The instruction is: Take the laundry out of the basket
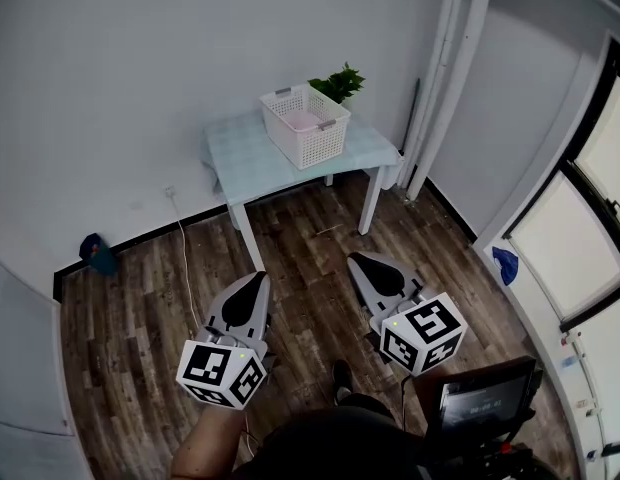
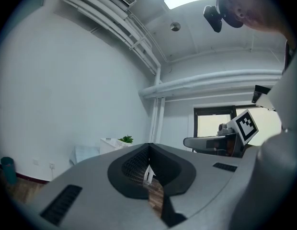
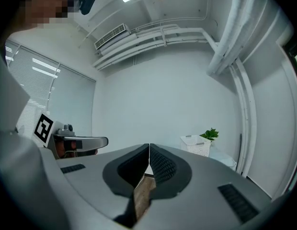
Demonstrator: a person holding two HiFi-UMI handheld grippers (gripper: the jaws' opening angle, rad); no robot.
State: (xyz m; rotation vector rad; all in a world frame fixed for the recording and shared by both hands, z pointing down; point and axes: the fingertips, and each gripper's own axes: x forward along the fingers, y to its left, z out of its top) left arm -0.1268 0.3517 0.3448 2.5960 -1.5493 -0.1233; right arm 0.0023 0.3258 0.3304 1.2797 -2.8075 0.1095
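At the far side of the room, on the small table covered with a pale green cloth [image 1: 245, 153], seeing the white plastic lattice basket [image 1: 320, 143] standing upright, with a green leafy plant [image 1: 338, 81] just behind it. Seeing inside the basket only a little of the laundry, a pale pink piece of fabric [image 1: 302, 120] lying low between the walls; not being able to tell from here how many pieces or what kind. Standing well apart from the table, on the dark wooden plank floor [image 1: 310, 233], and pointing both tools level toward it. Holding the left gripper [image 1: 258, 276], grey with black ribbed pads, clenched, the jaw tips meeting and nothing caught between them. Holding the right gripper [image 1: 357, 259], of the same grey and black make, clenched in the same way, also empty. Judging the task as not yet begun, with getting near to the basket as the first need. Expecting the pink fabric to be light, soft and limp, folding and hanging down when lifted, not fragile, and probably not slipping much against ribbed pads. Expecting also the basket itself to be light, so possibly sliding or tipping on the cloth if the fabric is catching on the lattice. Thinking of opening one gripper above the rim, going down inside and pinching a raised fold or a bunch near the middle of the fabric, not a thin edge, for not losing it. Possibly steadying the rim with the other gripper, and taking care of not pinching the lattice wall together with the fabric.
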